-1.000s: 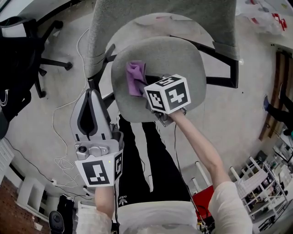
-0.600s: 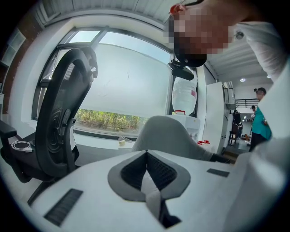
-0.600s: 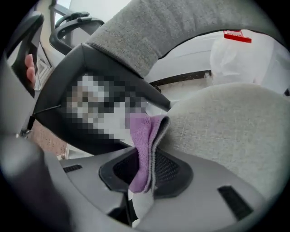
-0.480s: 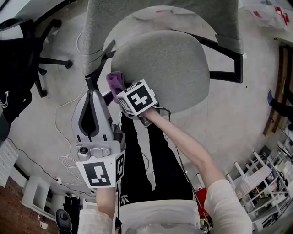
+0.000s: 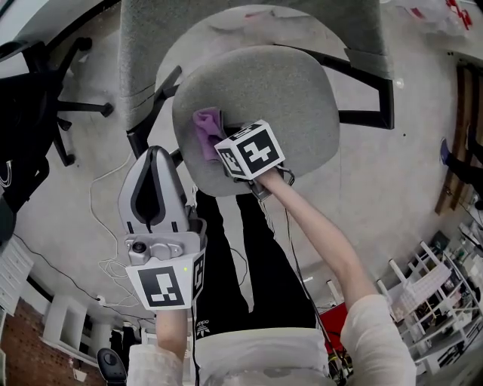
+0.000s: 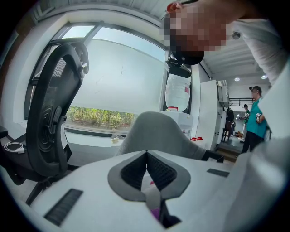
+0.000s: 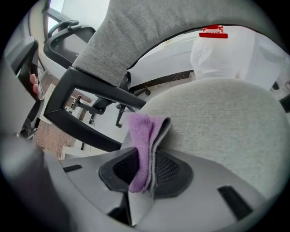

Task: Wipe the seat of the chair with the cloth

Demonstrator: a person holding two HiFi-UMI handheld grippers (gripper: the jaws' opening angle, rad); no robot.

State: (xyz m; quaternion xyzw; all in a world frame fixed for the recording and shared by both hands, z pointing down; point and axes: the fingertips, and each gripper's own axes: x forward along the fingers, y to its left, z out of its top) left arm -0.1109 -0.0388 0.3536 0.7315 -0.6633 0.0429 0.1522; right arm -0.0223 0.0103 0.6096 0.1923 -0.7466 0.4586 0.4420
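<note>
A grey fabric chair seat (image 5: 287, 98) fills the upper middle of the head view, with its grey backrest (image 5: 249, 22) beyond. My right gripper (image 5: 219, 147) is shut on a folded purple cloth (image 5: 205, 132), which lies against the seat's near left part. In the right gripper view the purple cloth (image 7: 145, 145) stands pinched between the jaws, touching the seat (image 7: 226, 122). My left gripper (image 5: 155, 162) hangs left of the seat over the floor, its jaws closed together on nothing; the left gripper's tips (image 6: 146, 154) meet in its own view.
A black armrest (image 5: 370, 83) runs along the seat's right side, another black armrest (image 5: 147, 109) at the left. A black office chair (image 5: 38, 98) stands at far left. Cables (image 5: 102, 196) trail over the floor. Shelving (image 5: 434, 294) stands at lower right. The person's dark trousers (image 5: 241, 256) are below the seat.
My right gripper swept the cloth from the seat's middle left out to its left edge, then back right onto the seat. The left gripper stayed still.
</note>
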